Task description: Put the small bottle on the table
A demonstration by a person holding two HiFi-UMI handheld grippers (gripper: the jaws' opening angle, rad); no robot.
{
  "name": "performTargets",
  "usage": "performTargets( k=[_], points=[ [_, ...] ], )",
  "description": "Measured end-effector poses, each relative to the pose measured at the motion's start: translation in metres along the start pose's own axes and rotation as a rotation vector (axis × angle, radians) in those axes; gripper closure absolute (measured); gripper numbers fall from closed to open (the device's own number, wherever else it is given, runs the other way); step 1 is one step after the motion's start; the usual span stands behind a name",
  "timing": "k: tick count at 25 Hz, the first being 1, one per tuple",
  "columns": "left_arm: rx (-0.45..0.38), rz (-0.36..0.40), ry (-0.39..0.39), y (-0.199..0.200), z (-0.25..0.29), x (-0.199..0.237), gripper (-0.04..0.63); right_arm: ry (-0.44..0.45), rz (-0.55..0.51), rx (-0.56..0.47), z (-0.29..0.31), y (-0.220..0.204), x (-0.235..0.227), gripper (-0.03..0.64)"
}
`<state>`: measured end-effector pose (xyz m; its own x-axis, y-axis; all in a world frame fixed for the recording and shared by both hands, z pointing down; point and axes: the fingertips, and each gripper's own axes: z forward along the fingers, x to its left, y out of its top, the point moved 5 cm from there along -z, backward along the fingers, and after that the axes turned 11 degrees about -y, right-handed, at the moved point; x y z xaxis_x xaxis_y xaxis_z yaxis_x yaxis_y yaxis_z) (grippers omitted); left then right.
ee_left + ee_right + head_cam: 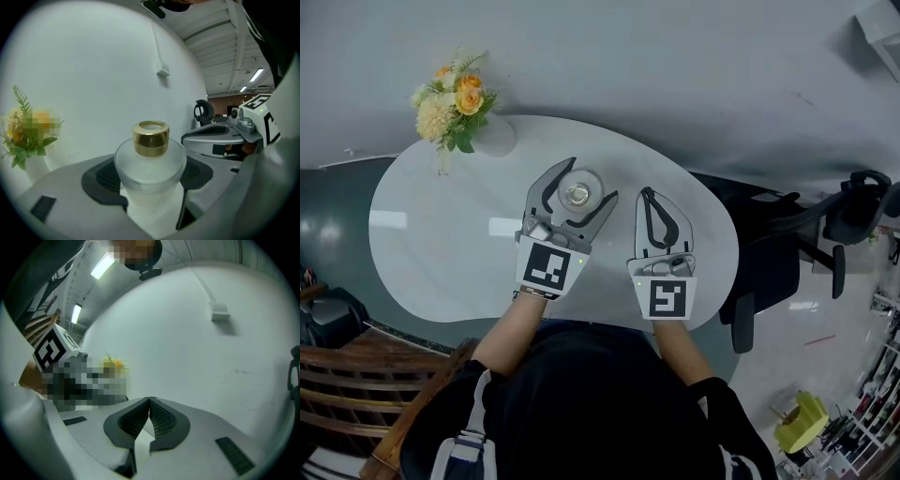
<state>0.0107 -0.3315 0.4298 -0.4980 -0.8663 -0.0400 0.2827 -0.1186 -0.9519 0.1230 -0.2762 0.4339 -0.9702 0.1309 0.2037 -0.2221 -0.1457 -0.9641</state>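
Frosted glass bottle (pixel 150 173) with gold cap (pixel 150 137) is squeezed in the left gripper (pixel 591 180), over the table (pixel 422 253). The right gripper (pixel 149 401) is pinched closed, empty. It looks breakable and slippery; hold its round body.

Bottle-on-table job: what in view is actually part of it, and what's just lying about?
Part of the job:
- small bottle, frosted with a gold cap, gripped in the left gripper
- white table below it

Just around:
- right gripper, shut and empty
- flowers at the table's far edge
- black office chair
- wooden chair
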Motion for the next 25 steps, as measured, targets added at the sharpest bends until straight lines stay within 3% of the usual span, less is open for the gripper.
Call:
performTargets(
  k=[25],
  points=[
    [0.101,-0.047,-0.048,-0.089,0.085,0.031,0.262,0.014,0.033,0.090,0.069,-0.082,-0.005,0.594]
  ],
)
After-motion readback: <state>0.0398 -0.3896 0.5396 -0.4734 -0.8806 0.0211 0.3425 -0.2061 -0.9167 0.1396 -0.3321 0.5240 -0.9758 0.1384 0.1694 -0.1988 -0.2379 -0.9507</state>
